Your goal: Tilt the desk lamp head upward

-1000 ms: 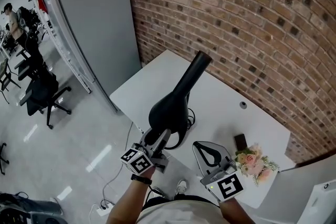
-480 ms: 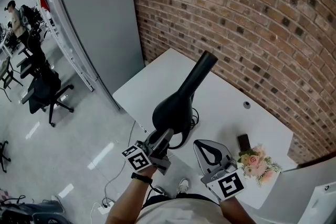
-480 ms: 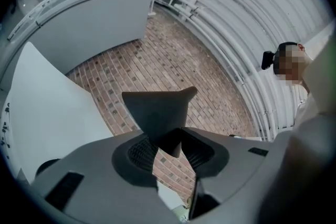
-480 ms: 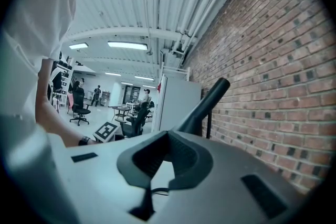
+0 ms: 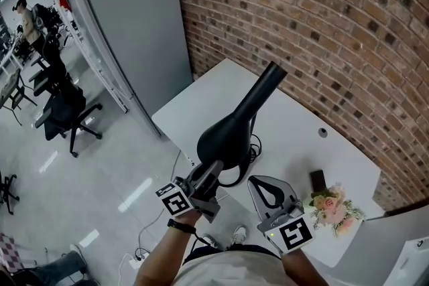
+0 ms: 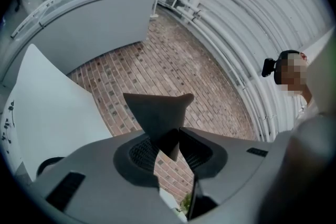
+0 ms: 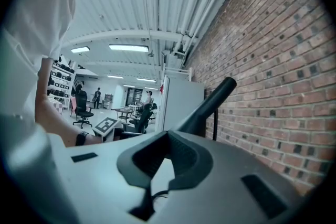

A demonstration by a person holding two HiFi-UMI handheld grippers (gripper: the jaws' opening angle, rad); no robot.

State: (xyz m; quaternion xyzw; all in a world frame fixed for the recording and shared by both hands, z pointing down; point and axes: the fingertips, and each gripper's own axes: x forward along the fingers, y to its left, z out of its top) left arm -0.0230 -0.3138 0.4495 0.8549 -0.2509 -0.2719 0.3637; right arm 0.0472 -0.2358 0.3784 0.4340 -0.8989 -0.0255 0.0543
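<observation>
A black desk lamp stands on the white desk [image 5: 201, 100]. Its broad head [image 5: 224, 136] faces me and its arm [image 5: 263, 92] rises toward the brick wall. My left gripper [image 5: 212, 172] is at the head's near lower edge. Its jaws are closing with the lamp head's edge [image 6: 160, 113] wedged between them, touching both sides of the left gripper [image 6: 169, 145]. My right gripper [image 5: 263, 188] hovers to the right of the lamp above the desk's front edge, shut on nothing. From the right gripper [image 7: 167, 136] view, the lamp's arm [image 7: 210, 102] slants up beside the wall.
A pink flower bunch [image 5: 335, 205] and a small dark object [image 5: 318, 179] lie at the desk's right end. A round cable hole [image 5: 322, 132] sits near the wall. A grey partition [image 5: 134, 30] stands left of the desk, with office chairs [image 5: 64, 110] beyond.
The left gripper's jaws have come together around the near edge of the lamp head. The right gripper has stayed where it was.
</observation>
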